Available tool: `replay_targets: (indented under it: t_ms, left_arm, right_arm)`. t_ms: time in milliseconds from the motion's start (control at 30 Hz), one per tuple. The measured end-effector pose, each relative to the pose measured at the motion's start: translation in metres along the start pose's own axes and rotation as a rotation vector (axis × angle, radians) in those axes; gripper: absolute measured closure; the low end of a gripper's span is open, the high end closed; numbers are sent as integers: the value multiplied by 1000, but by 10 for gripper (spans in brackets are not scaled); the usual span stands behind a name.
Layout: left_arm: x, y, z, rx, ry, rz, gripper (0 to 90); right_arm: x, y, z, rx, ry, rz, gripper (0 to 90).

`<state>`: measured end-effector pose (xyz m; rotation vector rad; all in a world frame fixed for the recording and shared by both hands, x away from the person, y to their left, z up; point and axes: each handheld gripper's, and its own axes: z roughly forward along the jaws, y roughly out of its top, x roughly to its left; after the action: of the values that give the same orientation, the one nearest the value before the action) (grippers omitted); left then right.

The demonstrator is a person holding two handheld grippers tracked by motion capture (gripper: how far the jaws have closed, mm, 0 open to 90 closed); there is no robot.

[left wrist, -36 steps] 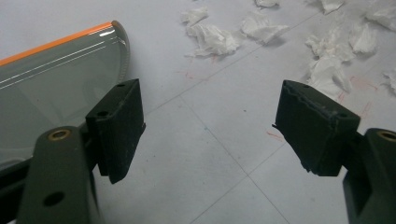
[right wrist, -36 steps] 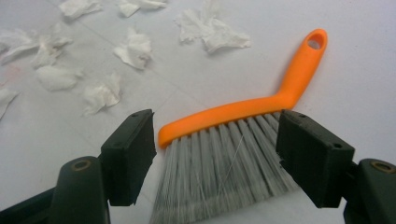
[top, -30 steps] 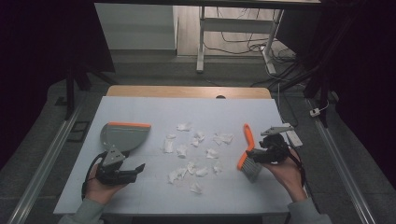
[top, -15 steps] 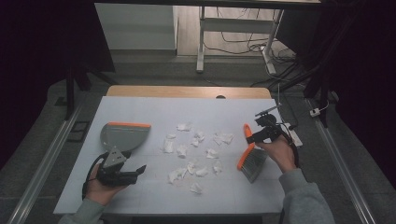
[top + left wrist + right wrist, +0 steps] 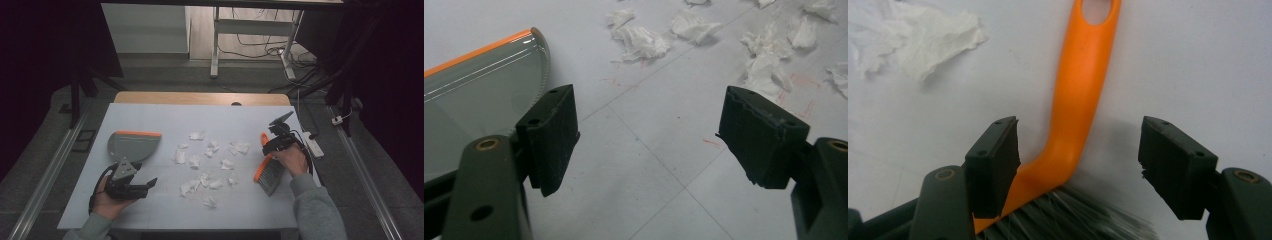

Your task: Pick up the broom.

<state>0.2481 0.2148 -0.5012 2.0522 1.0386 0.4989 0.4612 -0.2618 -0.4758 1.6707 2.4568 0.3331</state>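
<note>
Landmark: small hand brush with curved orange plastic handle and grey bristles (image 5: 1075,100), lying flat on the matte pale-grey table (image 5: 165,117) near its right edge.

Right gripper (image 5: 270,145) sits over the brush where handle bends into bristle block. Black blocky jaws have just been closing; still wide, handle between them. Left pad is against the handle's bend or just shy of it, can't tell which; right pad is clear of it.

Left gripper (image 5: 145,186) far left of the brush, near table's front edge. Jaws wide, bare table between them.

Crumpled white tissue scraps (image 5: 200,162), soft and ragged, scattered just left of the brush.

Grey plastic dustpan with orange rubber lip (image 5: 131,145), flat and rounded, lies well left of the brush, beyond the left gripper.
</note>
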Motion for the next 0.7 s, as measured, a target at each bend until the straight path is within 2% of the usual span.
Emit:
replay_targets:
  t_ms: [100,267,333,433,633,700]
  left_arm:
    - [0,0,0,0,1,1,249]
    - [-1,0,0,0,-1,4,249]
    - [-1,0,0,-1,-2,5,249]
    - [-1,0,0,2,-1,8,249]
    - [-3,0,-2,-7,2,13,249]
    - [-4,0,-2,-8,2,17,249]
  right_arm:
    - [4,1,6,26,-7,4,370]
    - [7,0,14,37,-12,23,459]
    - [9,0,14,33,-45,23,513]
    - [12,0,13,42,-54,41,611]
    - [11,-2,13,24,-67,69,687]
    - [11,-3,13,11,-67,59,701]
